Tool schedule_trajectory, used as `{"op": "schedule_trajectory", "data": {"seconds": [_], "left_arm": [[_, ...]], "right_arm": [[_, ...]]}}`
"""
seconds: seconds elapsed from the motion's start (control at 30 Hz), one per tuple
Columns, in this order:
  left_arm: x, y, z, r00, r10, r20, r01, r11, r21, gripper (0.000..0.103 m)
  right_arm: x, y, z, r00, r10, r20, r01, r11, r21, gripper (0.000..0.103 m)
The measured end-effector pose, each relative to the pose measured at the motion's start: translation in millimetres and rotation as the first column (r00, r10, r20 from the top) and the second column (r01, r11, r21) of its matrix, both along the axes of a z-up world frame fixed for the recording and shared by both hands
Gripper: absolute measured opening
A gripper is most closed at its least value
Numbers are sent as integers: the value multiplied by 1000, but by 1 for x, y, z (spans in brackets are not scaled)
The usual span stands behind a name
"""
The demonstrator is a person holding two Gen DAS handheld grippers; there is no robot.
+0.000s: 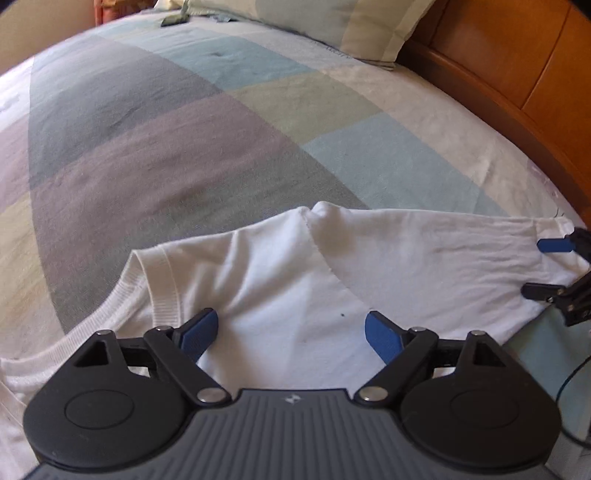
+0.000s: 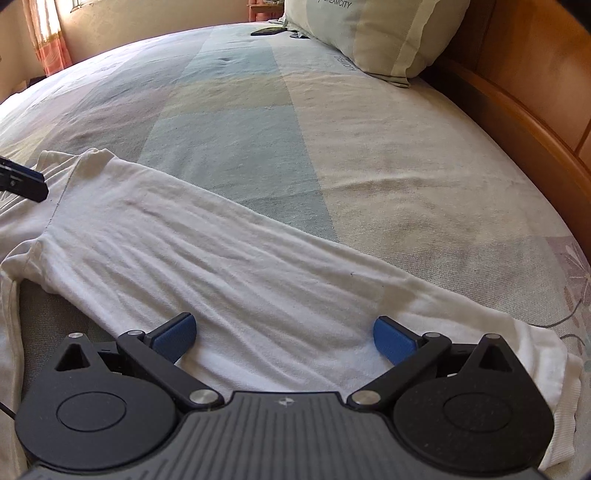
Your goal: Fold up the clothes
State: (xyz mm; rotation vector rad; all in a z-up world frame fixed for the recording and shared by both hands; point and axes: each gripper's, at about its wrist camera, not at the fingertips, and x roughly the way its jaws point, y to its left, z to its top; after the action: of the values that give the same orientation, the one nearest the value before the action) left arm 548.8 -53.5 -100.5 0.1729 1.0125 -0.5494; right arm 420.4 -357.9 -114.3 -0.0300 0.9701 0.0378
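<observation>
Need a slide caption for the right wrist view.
Open right gripper over a white long-sleeved shirt laid on a patchwork bedspread, pillow beyond.

- We see a shirt (image 1: 295,280) lying flat on the near part of a bed (image 1: 184,147), and its long sleeve (image 2: 240,266) stretches out to the right.
- Our left gripper (image 1: 291,332) sits over the shirt body, just right of the collar (image 1: 162,291), with its jaws spread wide apart.
- Our right gripper (image 2: 284,336) sits over the sleeve near the cuff (image 2: 561,387), its jaws also spread.
- Beyond the shirt the bed runs away from us to a pillow (image 2: 369,33) at the far right.
- A phone (image 2: 267,31) lies just left of the pillow.
- A headboard (image 1: 517,74) runs along the bed's right side.
</observation>
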Motion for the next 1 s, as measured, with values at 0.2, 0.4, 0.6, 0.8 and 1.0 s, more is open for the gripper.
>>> {"op": "schedule_trajectory", "data": {"seconds": [0.2,0.4,0.6,0.8,1.0], "left_arm": [[11,6,20,997,56,58,-56,998,-7,87],[-20,19,39,994,60,90,-59,998,-10,87],[-41,47,29,989,141,31,-141,990,6,87],[-52,64,11,989,150,-11,-149,988,30,87],[-51,83,-6,977,214,-4,-213,975,62,90]], "right_arm": [[8,5,8,998,-7,-58,6,1000,-16,103],[6,83,20,992,122,28,-121,992,-15,103],[1,172,30,949,279,144,-278,960,-25,103],[-8,180,30,942,305,139,-300,952,-57,103],[-17,172,28,946,306,111,-297,951,-91,103]]}}
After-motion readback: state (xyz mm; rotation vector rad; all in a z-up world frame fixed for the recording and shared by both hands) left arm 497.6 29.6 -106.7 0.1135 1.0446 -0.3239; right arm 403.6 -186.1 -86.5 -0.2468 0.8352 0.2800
